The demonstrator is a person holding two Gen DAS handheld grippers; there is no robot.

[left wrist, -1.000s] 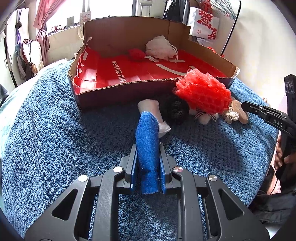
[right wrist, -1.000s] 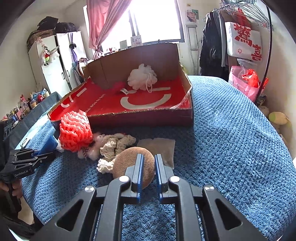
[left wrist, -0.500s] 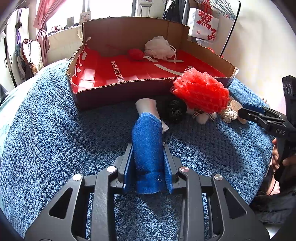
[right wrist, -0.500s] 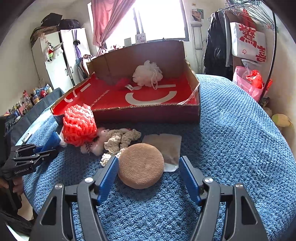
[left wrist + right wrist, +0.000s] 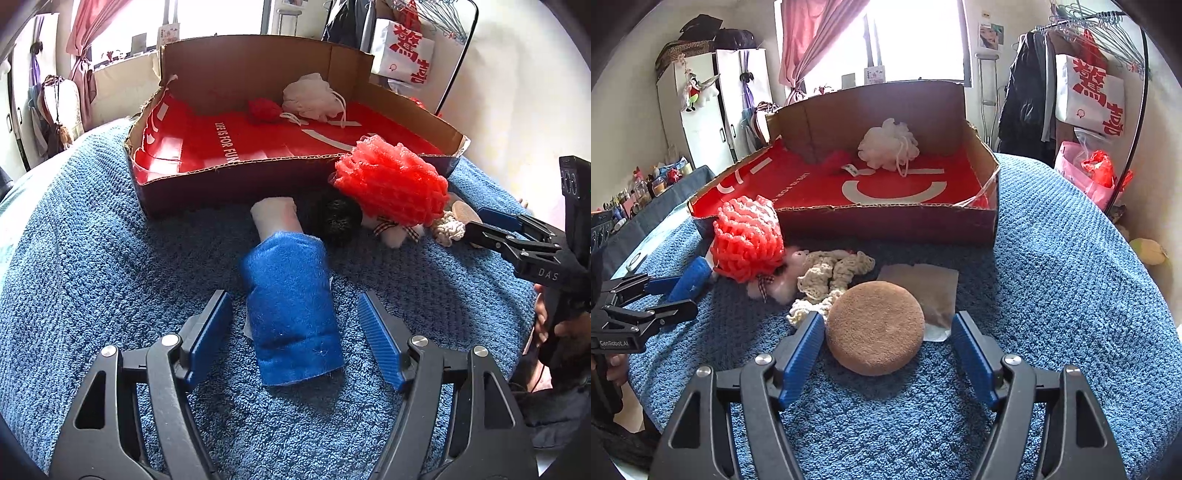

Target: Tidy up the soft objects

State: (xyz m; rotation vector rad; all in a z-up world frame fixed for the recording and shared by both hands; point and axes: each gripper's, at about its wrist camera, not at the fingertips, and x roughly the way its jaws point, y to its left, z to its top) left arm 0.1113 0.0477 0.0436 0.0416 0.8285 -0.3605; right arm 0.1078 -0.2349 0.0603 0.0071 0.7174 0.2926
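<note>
Left wrist view showed a blue rolled cloth lying on the blue towel-covered bed, between the jaws of the left tool, which were opening, with a clear gap on both sides of the roll. It looked light and squashy, likely to flatten under pressure, so a hold across its middle, where the roll was fullest, would suit best. Beyond it, toward twelve o'clock, lay a white roll, and toward one o'clock a dark fuzzy ball and a red mesh pouf, all against the front wall of the cardboard box. Right wrist view showed what the left barely caught: a round brown sponge between the opening jaws of the right tool, untouched by either pad, with a brown cloth square at one o'clock and a cream crocheted piece at eleven. The sponge seemed springy and light; pinching across its width should do. Inside the box, a white pouf sat near the back wall.
</note>
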